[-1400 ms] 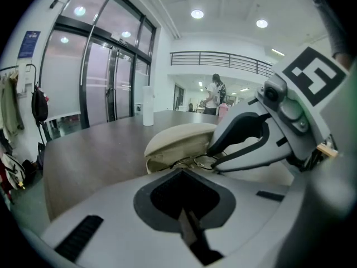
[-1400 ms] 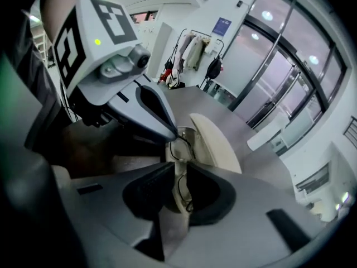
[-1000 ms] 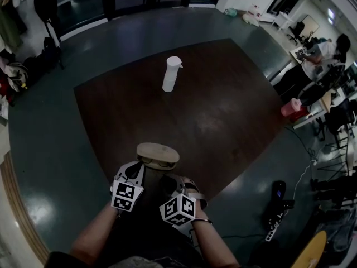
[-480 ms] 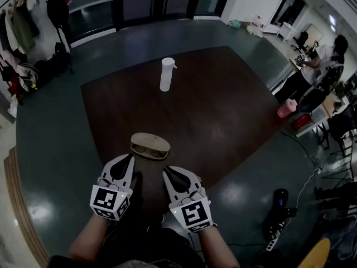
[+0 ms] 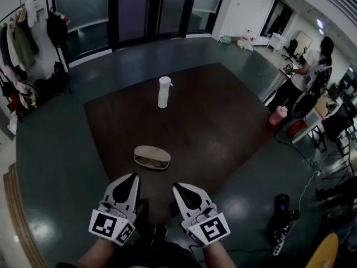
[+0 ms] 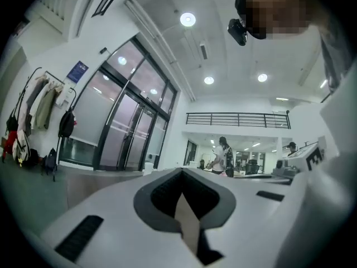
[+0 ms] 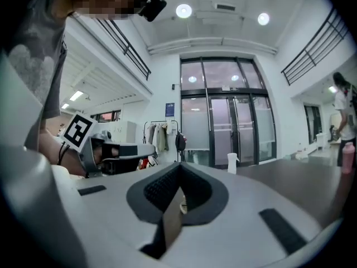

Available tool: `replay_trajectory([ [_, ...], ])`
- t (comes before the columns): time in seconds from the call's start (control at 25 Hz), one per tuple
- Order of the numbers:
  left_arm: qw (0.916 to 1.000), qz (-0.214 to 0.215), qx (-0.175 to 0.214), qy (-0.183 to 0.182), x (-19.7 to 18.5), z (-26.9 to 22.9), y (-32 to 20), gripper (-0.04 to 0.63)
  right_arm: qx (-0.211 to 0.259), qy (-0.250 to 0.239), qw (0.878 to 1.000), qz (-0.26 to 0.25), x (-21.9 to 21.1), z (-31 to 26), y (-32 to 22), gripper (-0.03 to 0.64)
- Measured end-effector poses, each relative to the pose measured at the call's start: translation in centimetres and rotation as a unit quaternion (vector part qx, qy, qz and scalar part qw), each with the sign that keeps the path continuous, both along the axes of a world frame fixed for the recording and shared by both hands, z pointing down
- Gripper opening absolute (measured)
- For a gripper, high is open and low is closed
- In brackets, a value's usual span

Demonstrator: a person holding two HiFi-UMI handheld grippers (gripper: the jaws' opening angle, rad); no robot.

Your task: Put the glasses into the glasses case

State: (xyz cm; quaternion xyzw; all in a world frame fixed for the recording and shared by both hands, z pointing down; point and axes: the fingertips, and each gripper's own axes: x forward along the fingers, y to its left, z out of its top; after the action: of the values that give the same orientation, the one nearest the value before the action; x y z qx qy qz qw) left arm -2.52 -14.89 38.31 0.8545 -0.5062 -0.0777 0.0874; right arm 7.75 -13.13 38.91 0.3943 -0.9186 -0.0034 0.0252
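Pulled back from glasses case [image 5: 153,151], now well apart.
Closed, empty jaws on left gripper [image 5: 133,177] and right gripper [image 5: 178,186]; glasses [image 5: 150,162] in open case on worktop [image 5: 223,121].

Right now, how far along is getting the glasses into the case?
Looks mostly done: the glasses seem to lie inside the glasses case on the table, with its tan lid apparently open. In hand: nothing. The left gripper and right gripper have their jaws together, empty, short of the case. Left: probably closing the lid, if required.
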Motion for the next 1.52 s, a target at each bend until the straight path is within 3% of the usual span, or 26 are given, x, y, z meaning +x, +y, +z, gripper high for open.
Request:
replay_trajectory([
  [0.28, 0.9994, 0.034, -0.008, 0.003, -4.2, -0.5, 6.8, 0.006, 0.007, -0.007, 0.999, 0.035, -3.9, -1.2, 7.0, -0.012],
  [0.48, 0.9971, 0.061, -0.018, 0.042, -6.9, -1.6, 11.5, 0.006, 0.026, 0.006, 0.999, 0.044, -7.4, -2.1, 12.2, -0.012],
  [0.68, 0.9964, 0.083, -0.013, 0.014, -7.5, -1.2, 15.4, 0.006, 0.017, 0.011, 0.999, 0.049, -9.4, -1.7, 16.5, -0.012],
  [0.92, 0.9969, 0.076, 0.002, -0.02, -6.3, -0.6, 17.6, 0.006, -0.011, -0.041, 0.996, 0.082, -7.8, -2.0, 18.3, -0.012],
  [1.16, 0.9963, 0.075, 0.013, -0.04, -4.5, -0.3, 19.2, 0.006, -0.032, -0.028, 0.995, 0.088, -5.7, -1.3, 19.4, -0.014],
  [1.52, 0.997, 0.053, 0.0, -0.057, -0.9, -0.2, 20.8, 0.006, -0.043, -0.025, 0.996, 0.071, -2.1, -1.4, 20.1, -0.014],
])
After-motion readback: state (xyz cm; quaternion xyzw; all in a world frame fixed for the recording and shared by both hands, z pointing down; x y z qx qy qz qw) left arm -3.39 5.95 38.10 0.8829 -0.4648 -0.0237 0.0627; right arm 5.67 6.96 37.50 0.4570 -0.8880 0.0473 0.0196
